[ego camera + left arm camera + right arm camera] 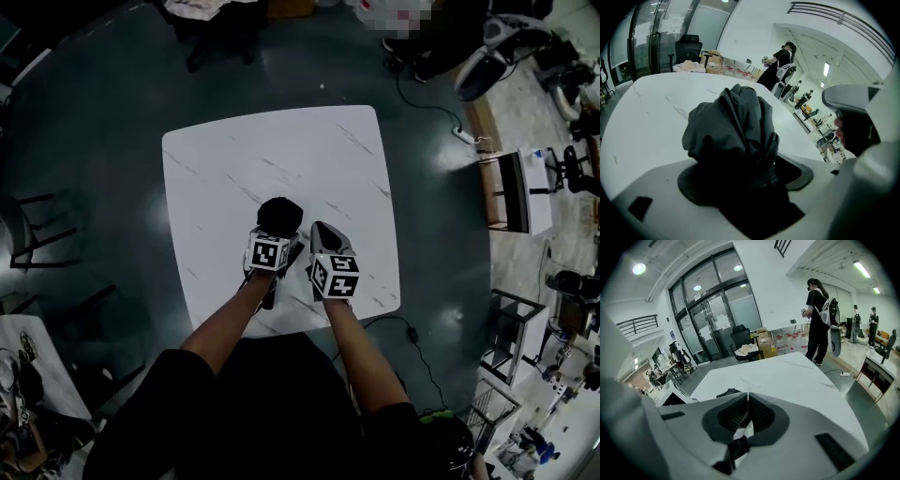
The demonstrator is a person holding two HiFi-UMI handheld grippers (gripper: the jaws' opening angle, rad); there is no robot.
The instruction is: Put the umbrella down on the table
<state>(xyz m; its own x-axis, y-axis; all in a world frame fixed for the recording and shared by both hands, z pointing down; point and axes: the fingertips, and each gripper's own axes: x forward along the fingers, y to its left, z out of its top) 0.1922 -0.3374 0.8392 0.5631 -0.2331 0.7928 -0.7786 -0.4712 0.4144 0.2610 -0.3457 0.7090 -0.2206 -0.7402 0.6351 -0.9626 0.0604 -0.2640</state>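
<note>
So the umbrella point(736, 136) is folded up into a fat black bundle, and it's sitting right in my left gripper point(745, 168). The jaws are spread really wide, one on each side of the fabric, clamped on the lower part while the crumpled top sticks out past the tips. It's over the near half of the white marble-look table point(309, 150), a bit toward my side of the middle. Honestly I can't tell from any angle if the bundle is touching the tabletop or just hanging over it.

My right gripper point(747, 399) is just beside the left one, on its right, also over the table. Its jaws are pressed together with nothing in them. Looking along it, I can see a scrap of the black fabric poking out past the left jaw.

Further out, the table stands on a dark floor point(94, 122), with a cable point(422, 103) trailing past the far right corner. Beyond the far edge there's a black office chair point(740, 341), some cardboard boxes point(764, 345), and a person in dark clothes point(816, 319) standing side-on to me.
</note>
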